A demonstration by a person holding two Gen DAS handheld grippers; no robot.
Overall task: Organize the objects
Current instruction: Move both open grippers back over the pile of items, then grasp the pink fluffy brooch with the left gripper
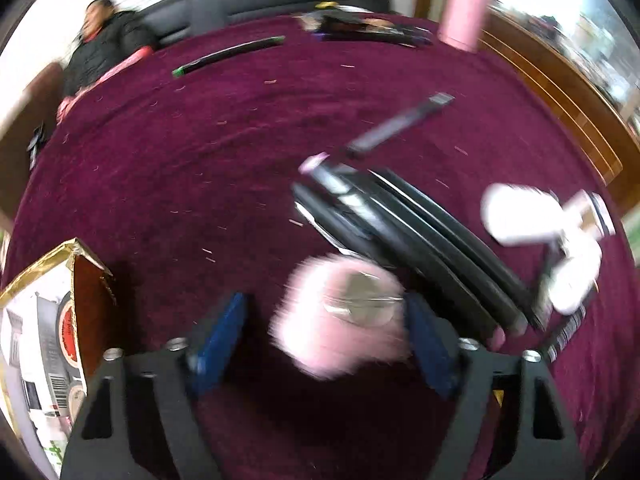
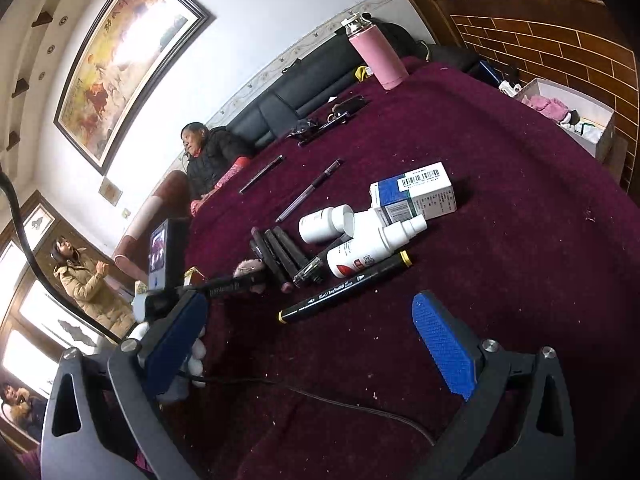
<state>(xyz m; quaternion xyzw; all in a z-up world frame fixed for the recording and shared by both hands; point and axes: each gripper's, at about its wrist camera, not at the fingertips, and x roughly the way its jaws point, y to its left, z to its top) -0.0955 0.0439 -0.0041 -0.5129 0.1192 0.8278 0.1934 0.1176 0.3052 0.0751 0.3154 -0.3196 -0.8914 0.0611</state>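
Pink fluffy object point(image 1: 340, 316) sits lower centre of the left wrist view, between the spread fingers of the left gripper point(image 1: 320, 328); whether they grip it cannot be told. Centre it, then close gently. Right gripper point(image 2: 316, 344) is spread, empty.

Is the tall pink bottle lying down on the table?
No, the pink bottle stands upright at the far end of the purple table, its silver top pointing up.

Living room: sofa point(image 2: 316, 80), framed painting point(image 2: 128, 60)
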